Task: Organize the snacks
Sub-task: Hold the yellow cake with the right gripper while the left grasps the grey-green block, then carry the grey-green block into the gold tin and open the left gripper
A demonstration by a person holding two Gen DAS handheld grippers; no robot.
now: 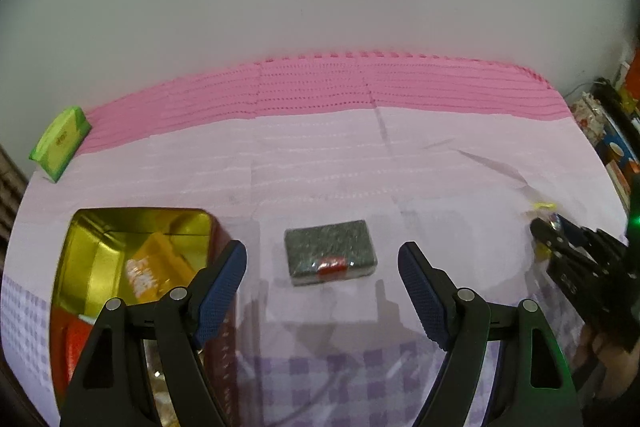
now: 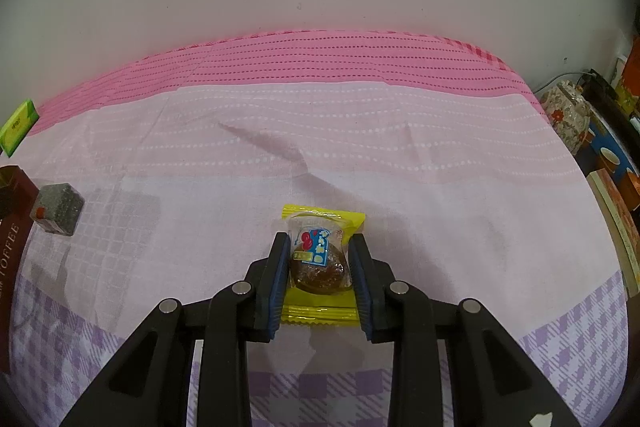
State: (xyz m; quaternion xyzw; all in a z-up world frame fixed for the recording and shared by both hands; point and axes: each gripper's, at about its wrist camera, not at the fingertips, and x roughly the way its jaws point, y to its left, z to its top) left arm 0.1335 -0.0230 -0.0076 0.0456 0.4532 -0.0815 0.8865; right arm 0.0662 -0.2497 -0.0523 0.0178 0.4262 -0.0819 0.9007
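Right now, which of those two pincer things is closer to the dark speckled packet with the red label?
The left gripper. It hangs open, just short of the dark packet, fingers either side. The right gripper is off to the side, shut on a yellow-wrapped snack.

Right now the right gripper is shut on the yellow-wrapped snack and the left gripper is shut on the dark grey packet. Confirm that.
Not quite. The right gripper is shut on the yellow-wrapped snack, but the left gripper is open; the dark grey packet lies untouched on the cloth ahead of its fingers, as the left wrist view shows.
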